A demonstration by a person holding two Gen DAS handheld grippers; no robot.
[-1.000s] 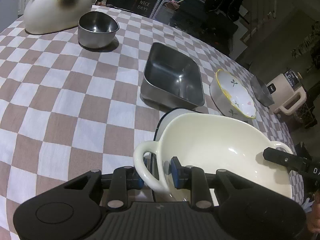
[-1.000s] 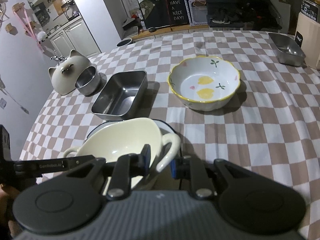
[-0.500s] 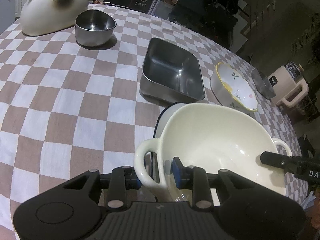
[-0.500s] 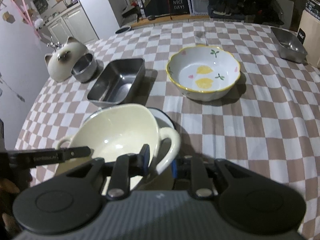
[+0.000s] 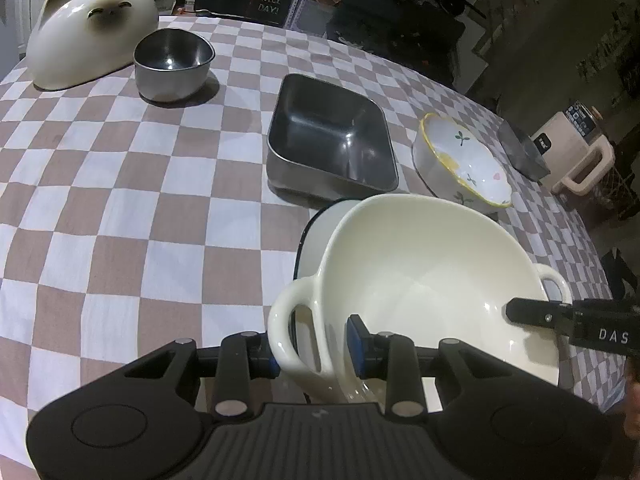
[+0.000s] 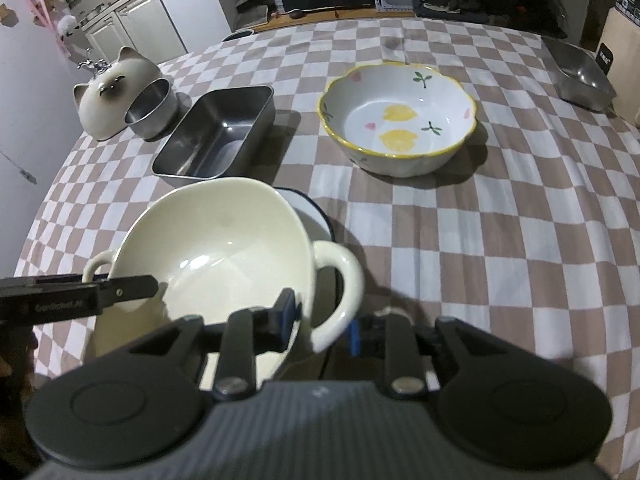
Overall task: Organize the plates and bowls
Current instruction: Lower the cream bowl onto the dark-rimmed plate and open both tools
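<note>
A cream two-handled bowl [image 5: 420, 280] [image 6: 216, 248] sits tilted in a white blue-rimmed dish [image 5: 320, 232] [image 6: 316, 216] on the checked tablecloth. My left gripper [image 5: 314, 350] straddles its left handle and rim, and both pads touch the bowl. My right gripper [image 6: 322, 326] straddles the other handle. Its jaws are opening, and a small gap shows at the outer pad. Each gripper's finger shows inside the bowl in the other wrist view. A floral bowl [image 5: 464, 164] [image 6: 400, 128] stands beyond, to the right.
A square steel pan [image 5: 332, 140] [image 6: 216, 136] lies just behind the stack. Farther left are a round steel bowl [image 5: 172, 64] and a cat-shaped ceramic piece [image 5: 88, 28]. A second steel tray [image 6: 580, 72] sits at the far right edge beside a beige appliance [image 5: 576, 148].
Both pairs of jaws have spread a little around the handles, the right more than the left. The cream bowl has stayed over the blue-rimmed dish.
</note>
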